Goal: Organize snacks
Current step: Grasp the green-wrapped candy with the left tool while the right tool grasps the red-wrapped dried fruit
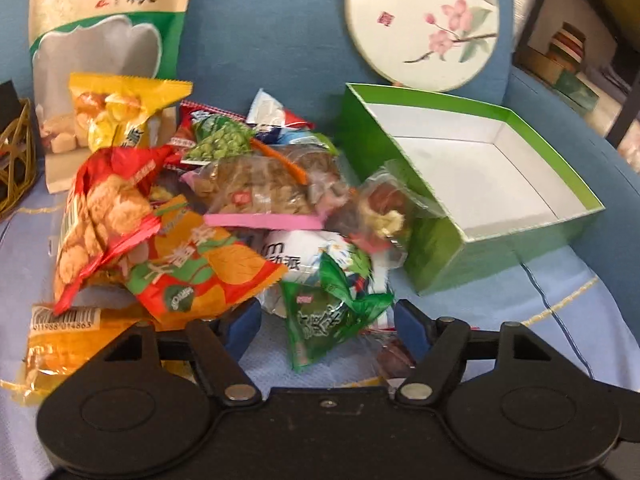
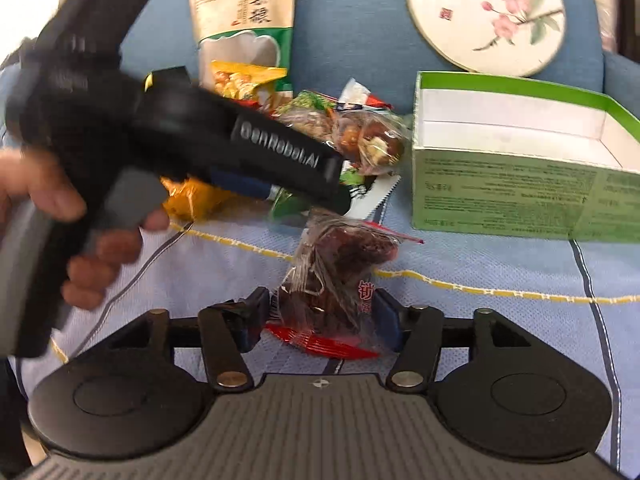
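A pile of small snack packets point(image 1: 224, 200) lies on a blue sofa seat, left of an open green box point(image 1: 480, 184) with a white inside; the box also shows in the right wrist view point(image 2: 512, 192). My left gripper point(image 1: 326, 320) is open around a green packet point(image 1: 332, 316) at the pile's near edge. In the right wrist view the left gripper's body point(image 2: 240, 148) reaches over the pile. My right gripper point(image 2: 320, 312) stands around a clear packet of dark red dates point(image 2: 336, 268); its fingers touch the wrapper's sides.
A tall beige and green snack bag point(image 1: 104, 40) leans on the sofa back behind the pile. A round flowered cushion point(image 1: 424, 24) rests behind the box. A gold wire basket point(image 1: 16, 152) stands at the far left. A shelf point(image 1: 576, 52) stands right of the sofa.
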